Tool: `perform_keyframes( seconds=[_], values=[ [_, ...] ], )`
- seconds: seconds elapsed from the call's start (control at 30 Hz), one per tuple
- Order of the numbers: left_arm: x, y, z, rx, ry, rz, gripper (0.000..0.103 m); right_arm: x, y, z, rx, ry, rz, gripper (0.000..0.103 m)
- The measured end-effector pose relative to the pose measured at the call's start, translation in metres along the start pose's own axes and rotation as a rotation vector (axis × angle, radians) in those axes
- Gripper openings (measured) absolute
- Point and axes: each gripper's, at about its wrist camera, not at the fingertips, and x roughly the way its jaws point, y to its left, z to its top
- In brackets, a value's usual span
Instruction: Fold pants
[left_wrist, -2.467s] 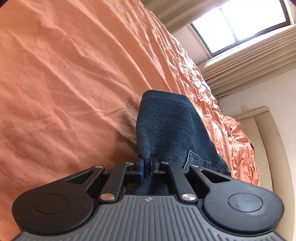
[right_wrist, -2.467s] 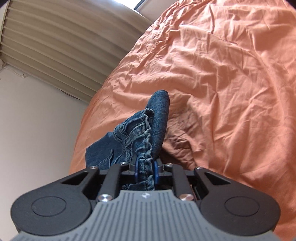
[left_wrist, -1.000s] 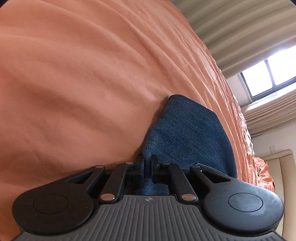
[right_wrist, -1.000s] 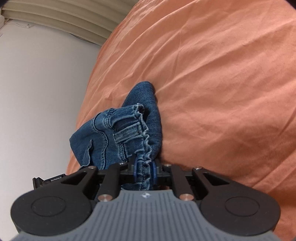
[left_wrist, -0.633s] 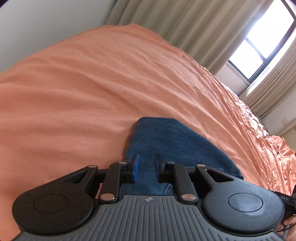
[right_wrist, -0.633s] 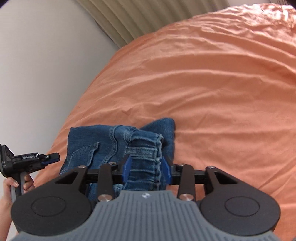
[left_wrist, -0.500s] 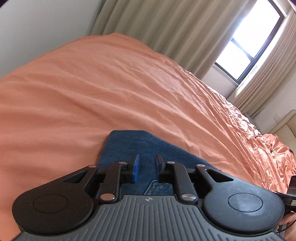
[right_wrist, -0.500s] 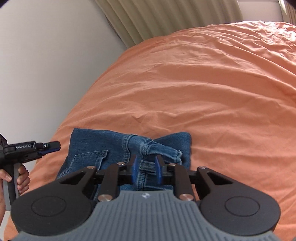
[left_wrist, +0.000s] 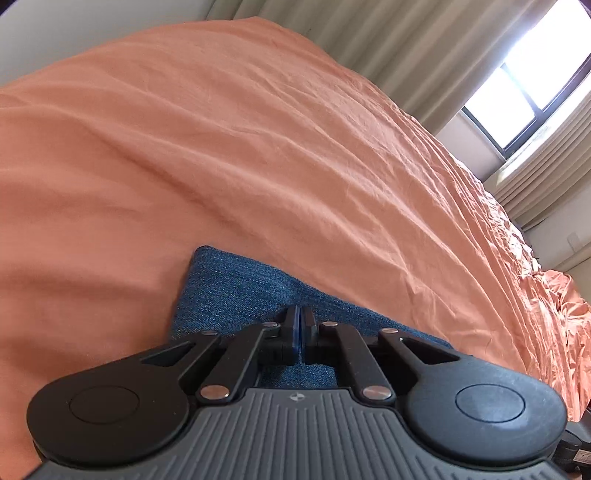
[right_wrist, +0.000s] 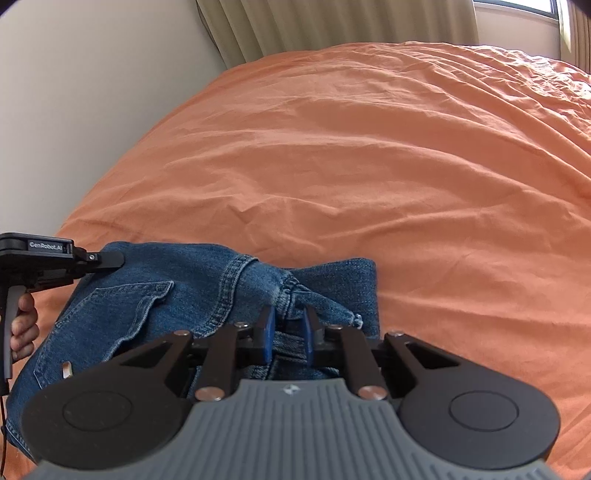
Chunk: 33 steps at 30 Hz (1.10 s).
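Observation:
Folded blue denim pants (right_wrist: 177, 295) lie flat on the orange bedsheet (right_wrist: 369, 166), back pocket and waistband up. In the left wrist view a plain folded corner of the pants (left_wrist: 229, 288) shows. My left gripper (left_wrist: 298, 317) is shut with nothing between its pads, just above the denim; it also shows at the left edge of the right wrist view (right_wrist: 110, 260), beside the pants' far left corner. My right gripper (right_wrist: 286, 325) is open, its pads either side of the bunched waistband without gripping it.
The orange bedsheet (left_wrist: 258, 147) spreads wide beyond the pants, wrinkled toward the far right. A white wall (right_wrist: 74, 92) runs along the bed's left side. Curtains (left_wrist: 388, 44) and a window (left_wrist: 535, 81) stand behind the bed.
Both grippers let go of the pants, which now lie flat on the bed. The left gripper has since closed empty; the right stays open. Both have drawn back slightly.

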Motion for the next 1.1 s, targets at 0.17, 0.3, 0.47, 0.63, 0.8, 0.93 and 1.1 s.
perform_keyframes(
  seconds=[0.17,0.3,0.47,0.63,0.8,0.93,1.1],
  values=[
    [-0.07,-0.028,-0.026,0.189,-0.068,0.019,0.019,-0.057,0.04,-0.017,-0.132,-0.14,0.018,0.03],
    [-0.116,-0.044,-0.07,0.308,-0.07,0.023,0.019,-0.087,0.068,-0.047,-0.183,-0.178,0.05,0.034],
    [-0.134,-0.044,-0.119,0.348,-0.053,0.107,0.019,-0.088,0.089,-0.081,-0.251,-0.152,0.004,0.035],
    [-0.117,-0.028,-0.139,0.323,0.02,0.143,0.019,-0.062,0.076,-0.099,-0.163,-0.038,-0.015,0.042],
    [-0.089,-0.013,-0.154,0.316,0.044,0.186,0.016,-0.042,0.085,-0.106,-0.233,0.004,-0.046,0.048],
    [-0.103,-0.02,-0.152,0.303,0.027,0.189,0.017,-0.043,0.091,-0.094,-0.245,0.05,-0.07,0.05],
    [-0.155,-0.039,-0.15,0.268,-0.101,0.163,0.041,-0.094,0.101,-0.081,-0.26,-0.015,-0.061,0.061]
  ],
)
